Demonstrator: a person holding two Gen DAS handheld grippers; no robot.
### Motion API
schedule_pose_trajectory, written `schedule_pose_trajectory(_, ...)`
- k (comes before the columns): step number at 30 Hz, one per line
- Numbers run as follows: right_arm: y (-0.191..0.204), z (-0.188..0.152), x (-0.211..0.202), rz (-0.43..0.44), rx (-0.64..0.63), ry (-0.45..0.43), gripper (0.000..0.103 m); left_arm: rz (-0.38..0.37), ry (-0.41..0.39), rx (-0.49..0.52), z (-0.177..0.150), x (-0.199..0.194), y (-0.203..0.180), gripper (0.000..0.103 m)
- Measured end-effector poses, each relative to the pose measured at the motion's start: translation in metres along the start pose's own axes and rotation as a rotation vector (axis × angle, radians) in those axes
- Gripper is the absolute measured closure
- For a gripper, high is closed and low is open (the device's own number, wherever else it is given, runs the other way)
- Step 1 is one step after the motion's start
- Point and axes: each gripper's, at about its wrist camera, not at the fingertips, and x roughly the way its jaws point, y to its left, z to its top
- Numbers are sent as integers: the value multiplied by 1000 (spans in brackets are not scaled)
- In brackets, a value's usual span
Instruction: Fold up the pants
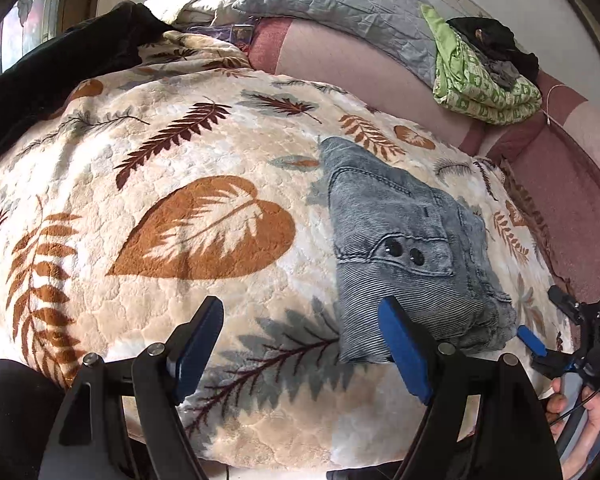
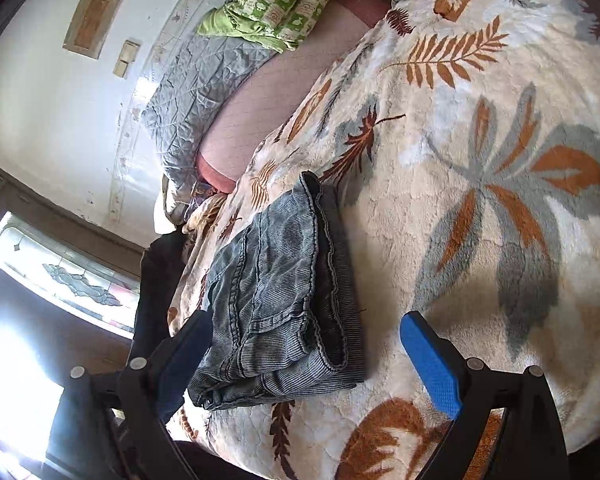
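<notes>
A white wall [image 2: 48,92] bears a framed picture [image 2: 93,22]; bright daylight enters through a patterned window [image 2: 60,276].

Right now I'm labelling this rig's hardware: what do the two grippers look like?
Both are black plastic frames with silver pivot bolts and two fingers padded in blue. The left gripper and right gripper match. From the left wrist view, a thin black cable loops beside the right one.

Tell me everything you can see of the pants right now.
The pants are grey-blue ribbed fabric, like washed corduroy, folded into a compact stack of layers. Stitched seams, hems and a pocket flap with two dark buttons show. They lie flat on the leaf-patterned blanket, near its edge. Neither gripper holds them; both sets of fingers are open.
</notes>
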Motion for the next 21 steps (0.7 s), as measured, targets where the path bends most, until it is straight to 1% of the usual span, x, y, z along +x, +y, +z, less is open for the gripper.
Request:
schedule_pose_trajectory(1, 2, 1, 1, -3, -11, -5, 7, 15, 7, 3, -2, 1, 2, 23)
schedule_pose_trajectory(3, 7, -2, 0, -14, -41, -12, 7, 15, 5, -2, -5, 1, 6, 23)
schedule_pose_trajectory(7, 16, -8, 10, -65, -107, 9, 7, 32, -21, 26, -10, 3, 8, 23)
schedule_pose_trajectory(10, 21, -12, 13, -108, -148, -4, 7, 54, -32, 48, -16, 6, 12, 23)
schedule_pose_trajectory(13, 24, -15, 12, -138, -166, -25, 7, 40, -24, 33, -18, 8, 19, 23)
schedule_pose_trajectory(17, 27, -17, 16, -152, -185, -19, 7, 32, -57, 26, -15, 2, 23, 23)
schedule_pose_trajectory(21, 30, -18, 21, -161, -206, -14, 7, 11, -66, 13, -15, 2, 26, 23)
